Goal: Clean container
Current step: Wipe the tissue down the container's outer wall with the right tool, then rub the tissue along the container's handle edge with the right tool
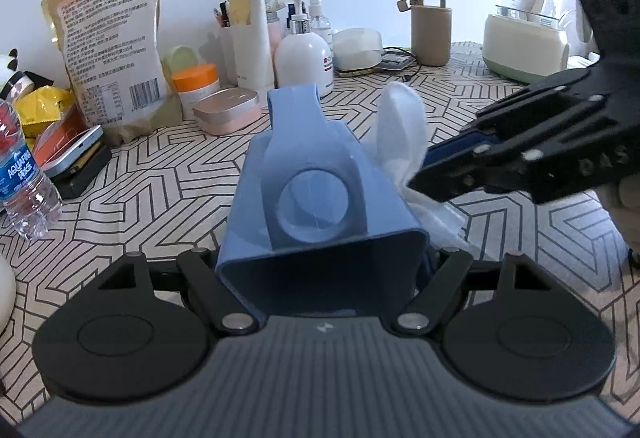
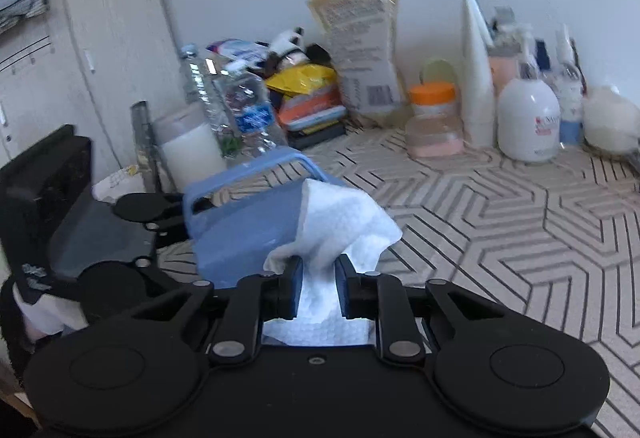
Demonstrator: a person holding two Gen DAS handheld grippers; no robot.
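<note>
A light blue container (image 1: pixel 320 166) with a loop handle lies tipped on its side between the jaws of my left gripper (image 1: pixel 320 270), which is shut on its near end; the container hides the fingertips. In the right wrist view the same container (image 2: pixel 244 238) sits at the left, with the left gripper (image 2: pixel 160 226) clamped on it. My right gripper (image 2: pixel 318 274) is shut on a crumpled white wipe (image 2: pixel 344 222). The wipe (image 1: pixel 400 126) rests against the container's right side, and the right gripper (image 1: pixel 432 178) reaches in from the right.
The table carries a geometric-patterned cloth (image 1: pixel 160 198). Along the wall stand a water bottle (image 1: pixel 20 174), a food pouch (image 1: pixel 116 50), an orange-lidded jar (image 1: pixel 196 82), a pink tin (image 1: pixel 228 110), a white pump bottle (image 1: pixel 304 58), a beige flask (image 1: pixel 432 34) and a glass kettle (image 1: pixel 528 22).
</note>
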